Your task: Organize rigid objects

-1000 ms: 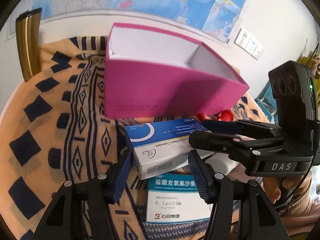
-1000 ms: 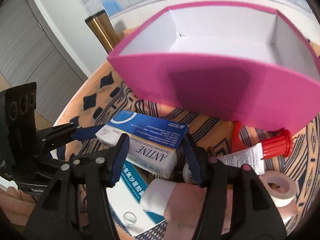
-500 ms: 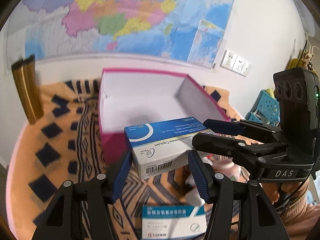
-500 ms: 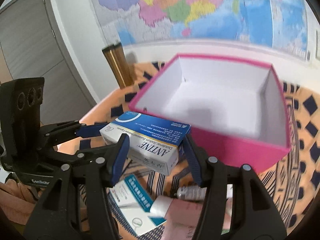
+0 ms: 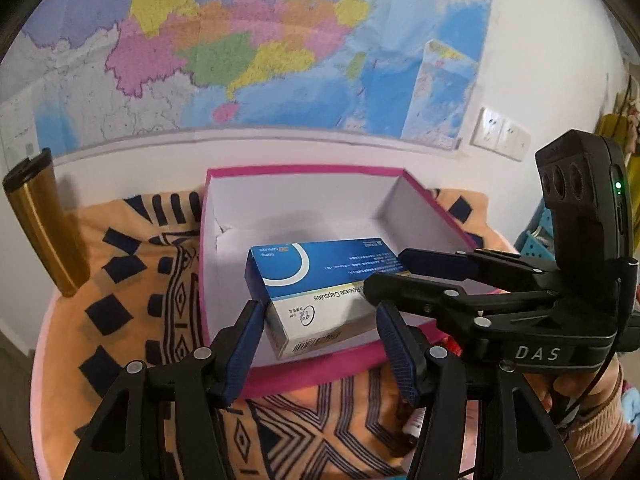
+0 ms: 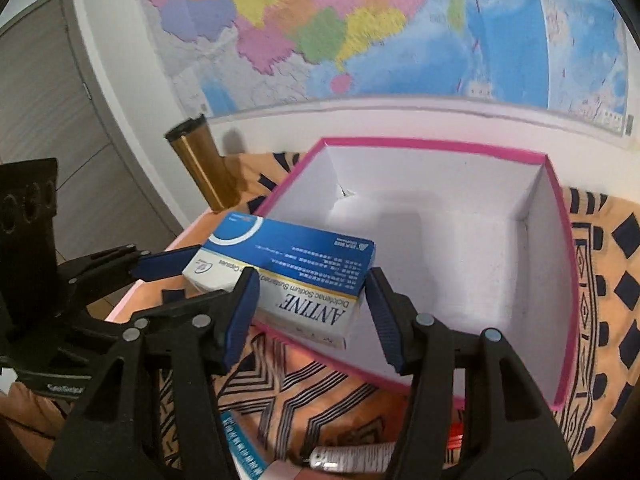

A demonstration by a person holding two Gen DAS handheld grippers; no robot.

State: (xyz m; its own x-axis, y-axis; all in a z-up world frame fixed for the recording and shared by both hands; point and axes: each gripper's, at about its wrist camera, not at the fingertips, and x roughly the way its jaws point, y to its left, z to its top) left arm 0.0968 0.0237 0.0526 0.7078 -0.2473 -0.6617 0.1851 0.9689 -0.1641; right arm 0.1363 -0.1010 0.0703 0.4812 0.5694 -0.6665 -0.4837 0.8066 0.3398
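Tube (image 6: 352,458) and second medicine box (image 6: 244,456) at the bottom edge, half hidden behind gripper arms

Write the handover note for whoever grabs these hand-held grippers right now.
Left hand-held gripper: shut on one end of the blue-and-white medicine box.
Right hand-held gripper: shut on the other end of it.
The medicine box hangs in the air over the near edge of the pink box, which sits on the patterned cloth.
Done: nothing lies in the pink box yet.
Left: lower and release the medicine box inside, then gather the tube and the other carton lying in front of the pink box.
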